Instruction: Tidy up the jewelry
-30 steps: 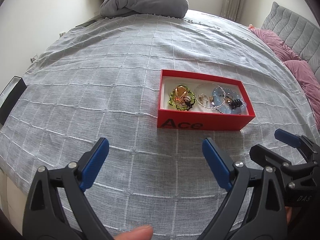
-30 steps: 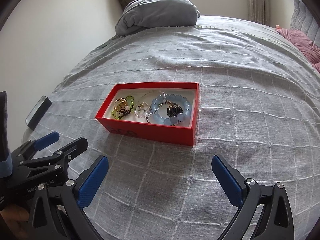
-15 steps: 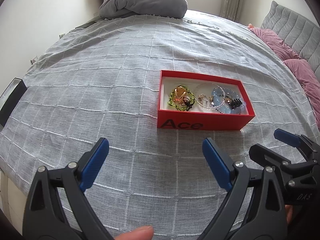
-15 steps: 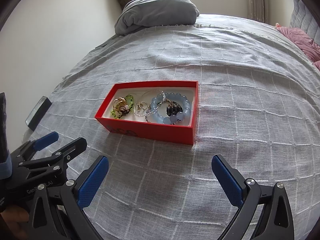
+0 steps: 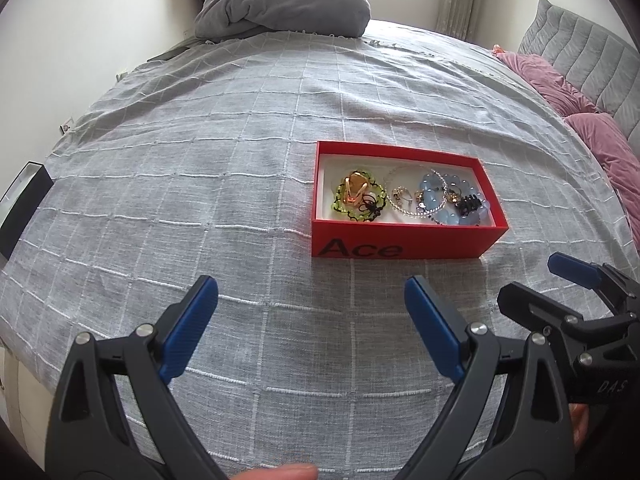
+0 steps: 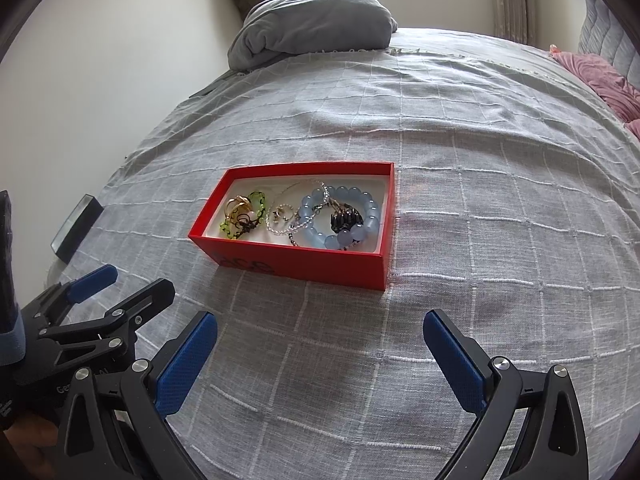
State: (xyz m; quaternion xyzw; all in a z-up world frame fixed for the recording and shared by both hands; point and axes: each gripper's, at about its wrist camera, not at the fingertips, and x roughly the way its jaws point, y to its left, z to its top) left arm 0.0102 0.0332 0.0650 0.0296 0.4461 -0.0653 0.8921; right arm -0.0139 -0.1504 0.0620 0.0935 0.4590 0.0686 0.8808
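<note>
Left tongs (image 5: 311,294): spread wide, blue pads facing each other, nothing between them
Left tongs frame: black, pointing forward and slightly down; also seen low at the left edge of the right wrist view (image 6: 124,282), likewise parted
Right tongs (image 6: 320,330): spread wide, blue pads apart, empty
Right tongs frame: black, level with the left pair; seen at the right edge of the left wrist view (image 5: 536,276), gap open
Relation: side by side, close, not touching
Fingertip (image 5: 280,471): bare, at the bottom edge under the left frame
Sleeve (image 6: 8,264): dark with a blue cuff, far left
</note>
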